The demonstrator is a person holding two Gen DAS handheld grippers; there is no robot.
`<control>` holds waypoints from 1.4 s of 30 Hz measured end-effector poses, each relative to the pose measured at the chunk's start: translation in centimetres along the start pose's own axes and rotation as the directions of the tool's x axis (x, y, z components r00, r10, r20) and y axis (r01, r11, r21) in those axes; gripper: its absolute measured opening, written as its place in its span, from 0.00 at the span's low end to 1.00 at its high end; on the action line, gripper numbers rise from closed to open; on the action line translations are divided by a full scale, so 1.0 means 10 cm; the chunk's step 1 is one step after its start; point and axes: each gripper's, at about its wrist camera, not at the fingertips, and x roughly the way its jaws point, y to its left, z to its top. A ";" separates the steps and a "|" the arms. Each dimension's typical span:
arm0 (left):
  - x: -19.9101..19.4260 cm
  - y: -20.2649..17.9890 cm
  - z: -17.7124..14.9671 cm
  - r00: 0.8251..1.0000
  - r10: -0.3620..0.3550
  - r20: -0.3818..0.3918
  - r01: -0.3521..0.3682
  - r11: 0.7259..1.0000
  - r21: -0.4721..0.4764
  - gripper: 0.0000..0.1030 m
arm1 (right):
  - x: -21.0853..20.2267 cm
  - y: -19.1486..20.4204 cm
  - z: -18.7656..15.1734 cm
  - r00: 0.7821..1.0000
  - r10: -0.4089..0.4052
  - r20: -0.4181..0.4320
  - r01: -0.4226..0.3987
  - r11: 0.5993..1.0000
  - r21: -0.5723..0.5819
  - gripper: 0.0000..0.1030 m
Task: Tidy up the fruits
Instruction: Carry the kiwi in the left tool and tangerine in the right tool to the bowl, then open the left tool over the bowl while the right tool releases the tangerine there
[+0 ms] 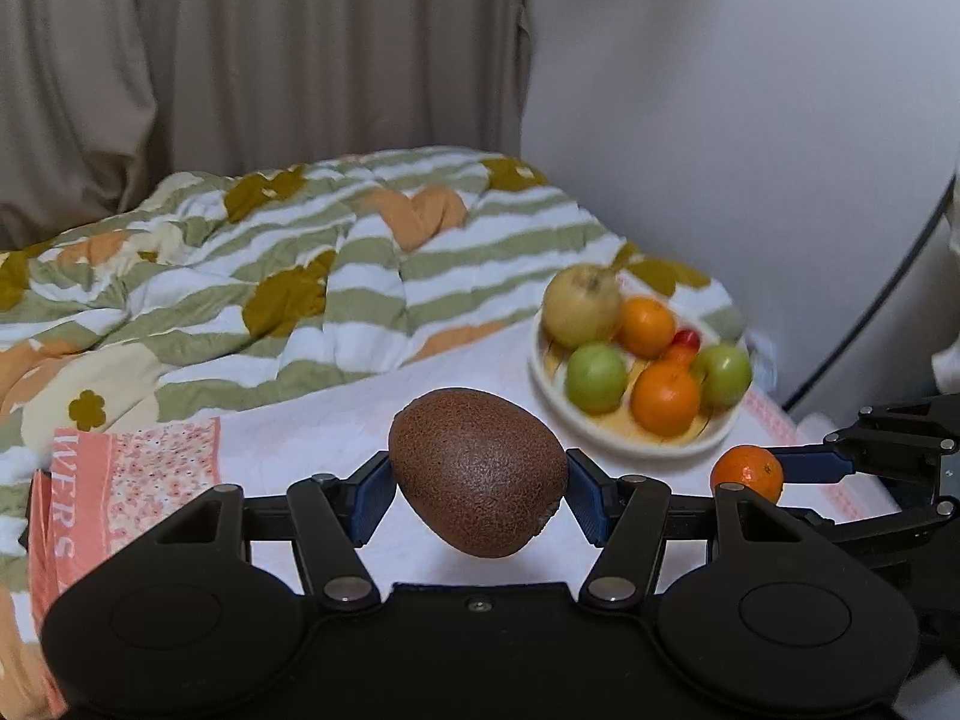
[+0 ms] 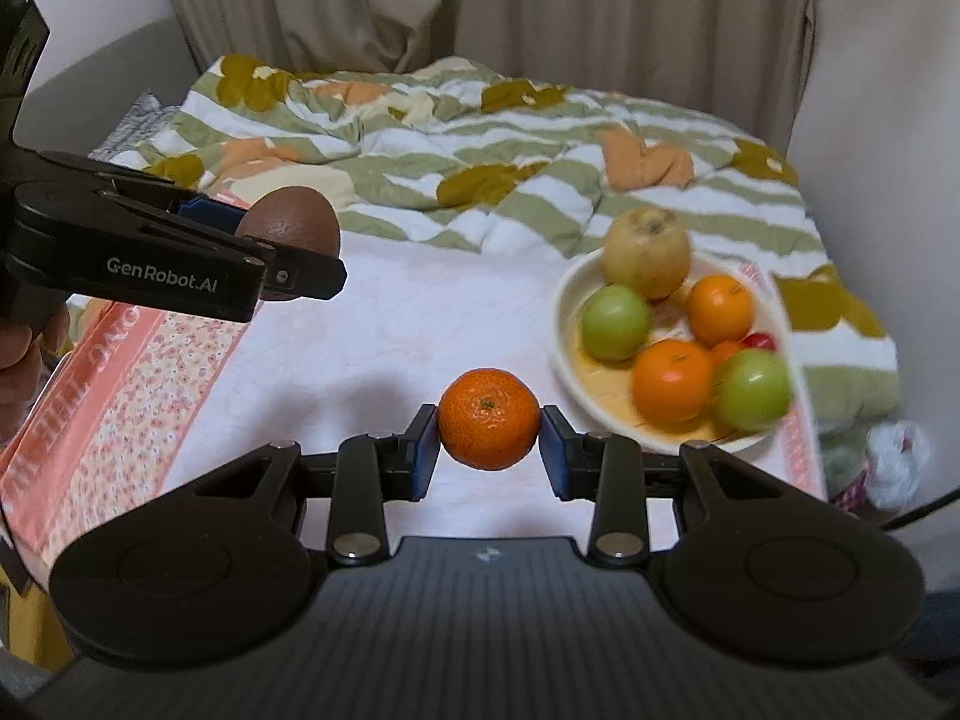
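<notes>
Right wrist view: hand (image 2: 27, 354) behind left gripper (image 2: 288, 252) (unseen elsewhere).
Left gripper: clamps kiwi (image 1: 477, 474).
Right gripper (image 2: 489, 420): clamps mandarin (image 2: 489, 418).
Plate (image 2: 564, 324): ahead-right, near bed edge; bare sheet (image 2: 384, 324) ahead-left.

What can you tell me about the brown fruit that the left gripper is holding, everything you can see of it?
The kiwi is an egg-shaped fruit with rough, matte brown, finely speckled skin, seemingly whole. The left gripper holds it clear of the white cloth, one blue pad pressed to each side, long axis tilted. From the right wrist view it hangs left of the fruit plate, touching nothing but the pads.
</notes>
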 end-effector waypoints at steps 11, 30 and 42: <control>0.14 -0.87 0.20 0.998 0.040 0.048 -0.036 0.995 -0.095 0.63 | -0.30 -1.02 0.08 0.997 0.014 0.073 -0.009 0.997 -0.078 0.50; 1.27 -1.14 0.24 0.997 0.067 -0.024 -0.069 0.995 -0.076 0.63 | 0.32 -1.85 0.25 1.000 -0.021 0.003 0.021 1.000 -0.001 0.50; 1.46 -1.18 0.15 0.995 0.102 -0.008 -0.103 0.993 -0.055 0.67 | 0.59 -1.85 0.30 0.999 -0.014 -0.036 0.014 1.000 0.019 0.50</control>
